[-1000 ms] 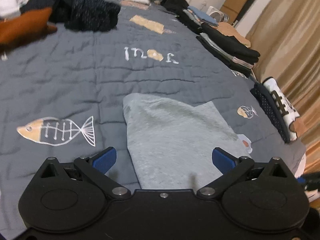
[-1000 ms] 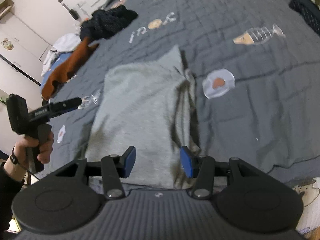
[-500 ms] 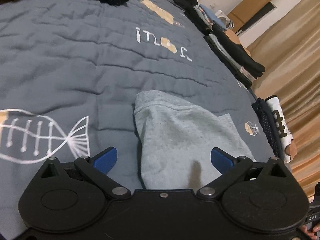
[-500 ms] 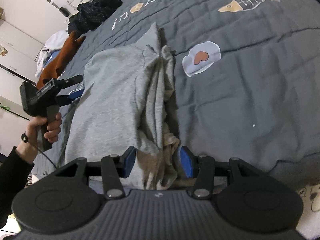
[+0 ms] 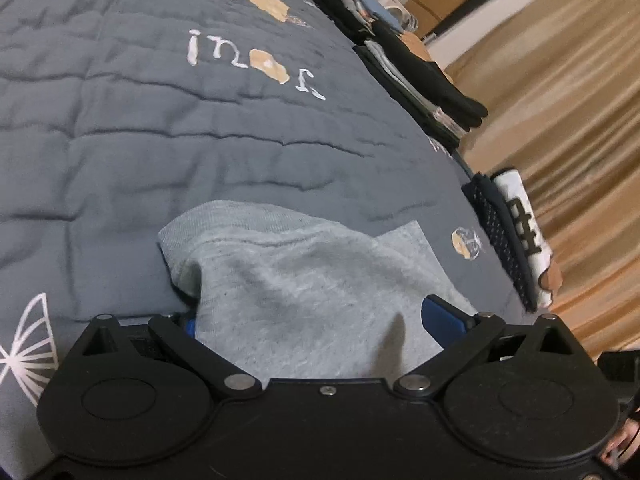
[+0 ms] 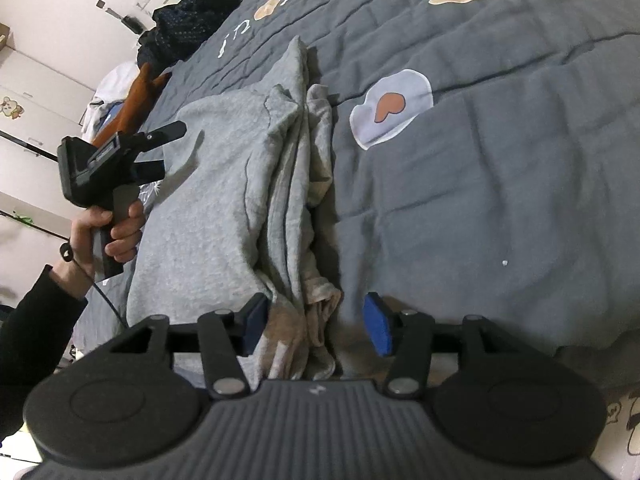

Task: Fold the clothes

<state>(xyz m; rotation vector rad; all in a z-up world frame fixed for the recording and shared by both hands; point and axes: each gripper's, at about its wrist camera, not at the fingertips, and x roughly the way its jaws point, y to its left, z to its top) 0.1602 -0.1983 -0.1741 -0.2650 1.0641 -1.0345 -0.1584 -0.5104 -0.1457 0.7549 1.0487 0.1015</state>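
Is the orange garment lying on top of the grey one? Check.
No, the orange garment lies apart from the grey garment, beside the dark pile.

- A bed covered by a grey quilted bedspread printed with fish skeletons, white letters and a fried egg carries everything.
- A grey garment lies flat on it near the front edge, its right side bunched into long folds.
- Stacks of folded clothes line the bedspread's right edge in the left wrist view.
- A dark crumpled heap and a rust-brown piece lie at the far left side.
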